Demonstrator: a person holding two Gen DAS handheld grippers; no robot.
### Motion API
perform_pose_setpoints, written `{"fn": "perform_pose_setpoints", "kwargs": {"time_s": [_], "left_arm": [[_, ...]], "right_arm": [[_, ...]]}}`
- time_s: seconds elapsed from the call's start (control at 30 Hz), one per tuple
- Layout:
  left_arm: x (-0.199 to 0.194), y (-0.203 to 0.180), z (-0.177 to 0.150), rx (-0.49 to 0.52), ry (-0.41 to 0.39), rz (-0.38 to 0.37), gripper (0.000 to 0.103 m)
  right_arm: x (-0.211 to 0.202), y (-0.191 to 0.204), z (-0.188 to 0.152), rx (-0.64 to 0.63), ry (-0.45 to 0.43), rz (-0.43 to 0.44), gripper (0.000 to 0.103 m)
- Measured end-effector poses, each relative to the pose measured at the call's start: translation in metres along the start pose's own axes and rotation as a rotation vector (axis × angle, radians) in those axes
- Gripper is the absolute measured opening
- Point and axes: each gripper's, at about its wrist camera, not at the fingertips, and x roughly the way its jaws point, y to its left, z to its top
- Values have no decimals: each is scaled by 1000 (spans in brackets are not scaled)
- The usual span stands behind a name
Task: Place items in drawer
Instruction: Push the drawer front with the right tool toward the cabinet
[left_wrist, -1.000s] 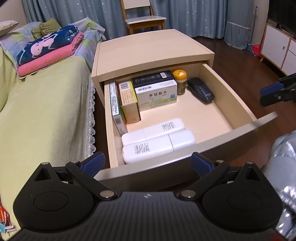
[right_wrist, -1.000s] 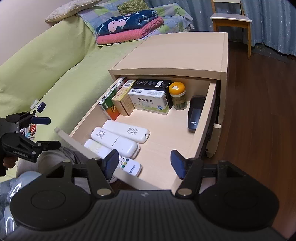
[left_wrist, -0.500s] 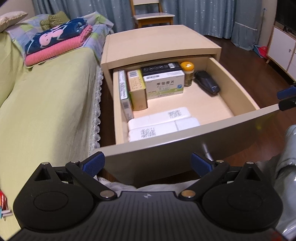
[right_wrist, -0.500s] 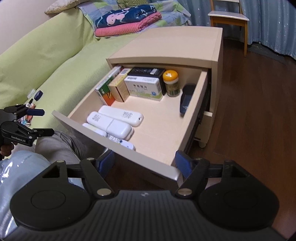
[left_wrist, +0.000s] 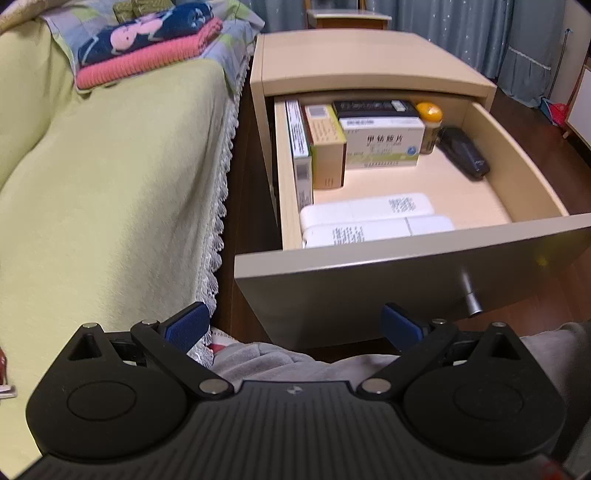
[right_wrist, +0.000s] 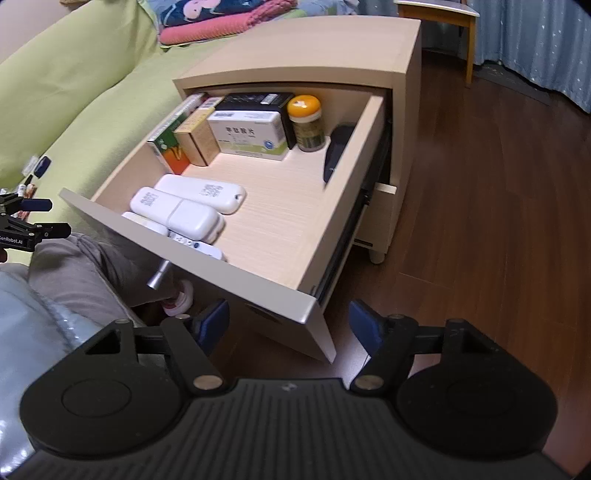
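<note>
A pale wood bedside drawer (left_wrist: 424, 291) stands pulled fully open, its metal knob (left_wrist: 469, 297) facing out. Upright medicine boxes (left_wrist: 382, 142), an orange-capped bottle (right_wrist: 306, 123) and a dark stapler (left_wrist: 463, 153) line the back. White remote controls (right_wrist: 184, 206) lie side by side near the front panel.

The drawer front (left_wrist: 406, 280) hides the near edge of the lower white remote (left_wrist: 376, 230) in the left wrist view. In the right wrist view the third remote (right_wrist: 192, 245), nearest that front, shows only as a strip with buttons too small to read. The drawer's right wall covers most of the black stapler (right_wrist: 338, 149). The tall box (left_wrist: 300, 147) against the drawer's left wall carries blurred print. Behind the drawer, the chair (right_wrist: 439, 11) is cut by the frame's top edge.
</note>
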Motion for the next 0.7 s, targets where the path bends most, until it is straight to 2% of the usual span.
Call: {"fn": "perform_pose_setpoints", "kwargs": {"time_s": [0.07, 0.13, 0.17, 0.33, 0.7], "left_arm": [[7, 1, -1, -2, 10, -6, 100], [13, 2, 0, -3, 13, -19, 97], [15, 2, 0, -4, 14, -29, 97], [22, -1, 2, 16, 7, -50, 97], [32, -1, 6, 20, -3, -77, 89]], "right_arm": [[4, -1, -1, 0, 13, 0, 62], [7, -1, -1, -8, 26, 6, 49], [9, 0, -1, -12, 31, 8, 47], [12, 2, 0, -15, 46, 7, 46], [15, 4, 3, 1, 35, -15, 45]]}}
